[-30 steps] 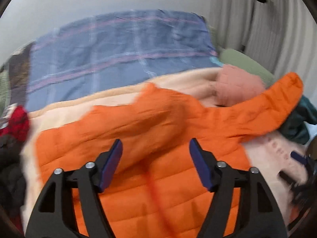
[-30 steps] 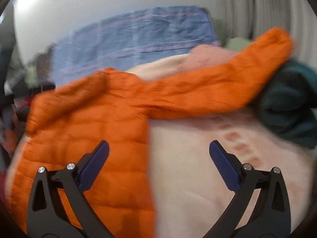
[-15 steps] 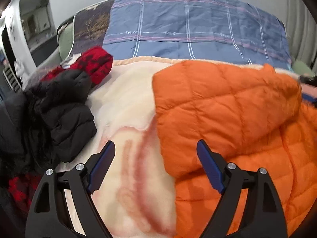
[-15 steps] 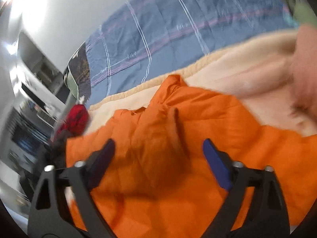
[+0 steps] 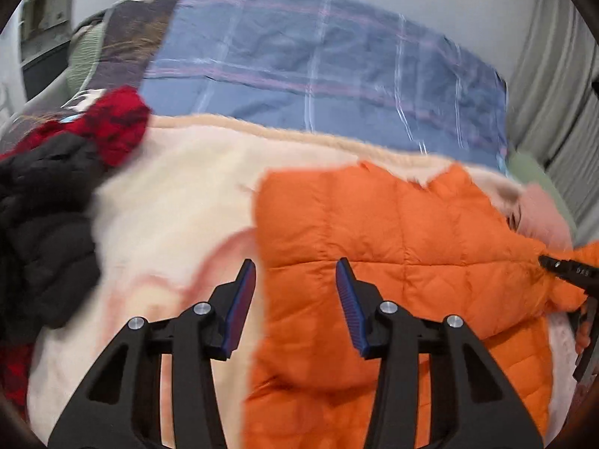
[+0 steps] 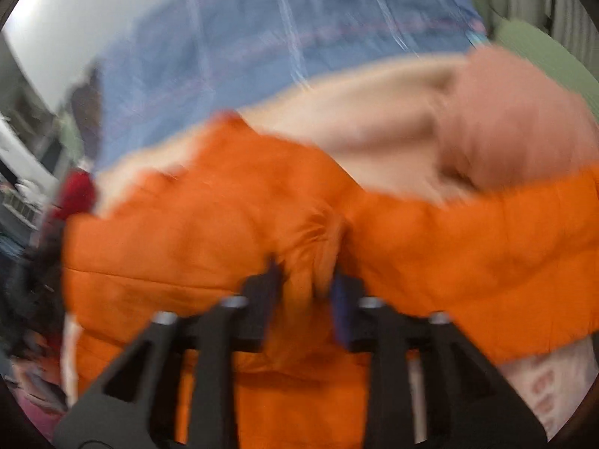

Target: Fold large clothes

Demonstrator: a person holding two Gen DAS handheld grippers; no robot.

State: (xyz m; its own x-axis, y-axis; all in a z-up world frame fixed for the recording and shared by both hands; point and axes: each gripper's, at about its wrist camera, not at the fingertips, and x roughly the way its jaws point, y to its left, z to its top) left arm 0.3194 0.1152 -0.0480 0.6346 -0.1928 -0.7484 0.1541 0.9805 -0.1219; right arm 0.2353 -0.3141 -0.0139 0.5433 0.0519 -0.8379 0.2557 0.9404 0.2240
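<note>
An orange quilted puffer jacket [image 5: 393, 243] lies on a cream blanket [image 5: 179, 202] on the bed. Its left side is folded over the body, and one sleeve runs off to the right. My left gripper [image 5: 295, 292] is open just above the jacket's left folded edge, holding nothing. My right gripper [image 6: 305, 284] is shut on a bunch of the orange jacket [image 6: 224, 224] near where the sleeve [image 6: 486, 247] meets the body. The right gripper's fingers also show at the right edge of the left wrist view [image 5: 569, 267], on the sleeve. The right wrist view is blurred.
A black jacket [image 5: 41, 224] and a red garment [image 5: 116, 123] are piled at the left. A blue checked duvet [image 5: 318, 63] covers the far half of the bed. A pink garment [image 6: 516, 119] and a green pillow [image 6: 543, 52] lie at the far right, by the curtain.
My right gripper has closed on the jacket by the sleeve. My left gripper has narrowed somewhat and shifted right, onto the jacket's folded edge.
</note>
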